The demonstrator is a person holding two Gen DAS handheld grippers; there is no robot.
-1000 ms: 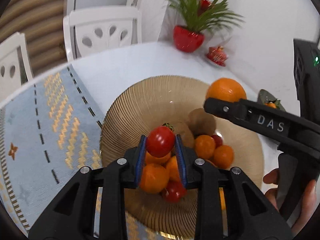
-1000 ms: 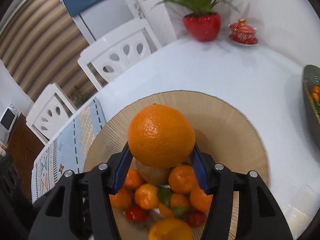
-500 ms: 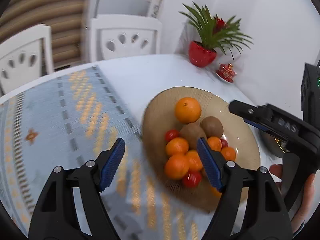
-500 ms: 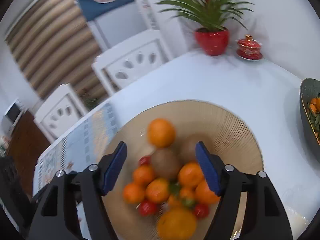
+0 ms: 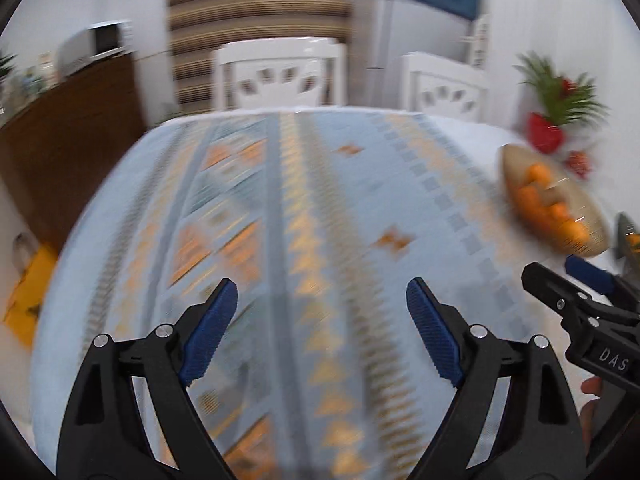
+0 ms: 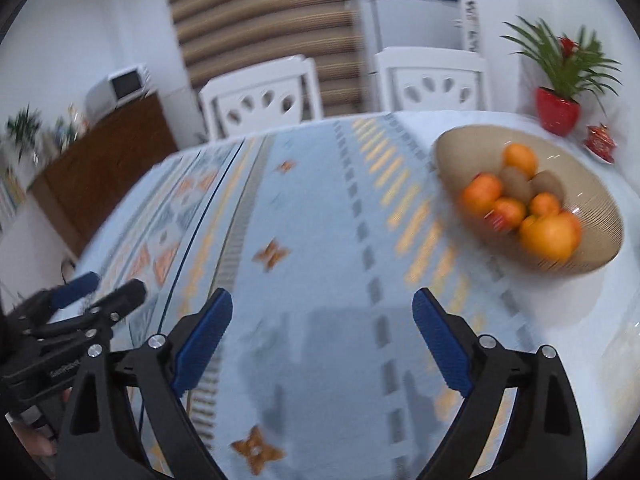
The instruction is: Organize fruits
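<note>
A tan ribbed bowl (image 6: 592, 248) stands on the table at the right, piled with fruit: a large orange (image 6: 550, 236) in front, another orange (image 6: 520, 159) at the back, two brown kiwis (image 6: 516, 182) and smaller tangerines. In the left wrist view the bowl (image 5: 516, 160) is blurred at the far right. My right gripper (image 6: 322, 300) hovers over the patterned blue table runner (image 6: 312, 208), left of the bowl; its jaws are opening, with nothing between them. My left gripper (image 5: 322, 296) is further left over the runner, jaws likewise opening and empty. Each gripper shows in the other's view (image 5: 560, 270) (image 6: 114, 286).
Two white chairs (image 6: 260, 100) stand at the table's far side. A red potted plant (image 6: 558, 110) and a small red lidded dish (image 6: 600, 144) sit behind the bowl. A dark dish (image 5: 626, 236) peeks in at the right. A brown sideboard (image 6: 108, 152) with a microwave stands left.
The left gripper let go of a tomato and the right gripper an orange, both now in the bowl. Both jaws opened wide and swung left, away from the bowl, over the runner.
</note>
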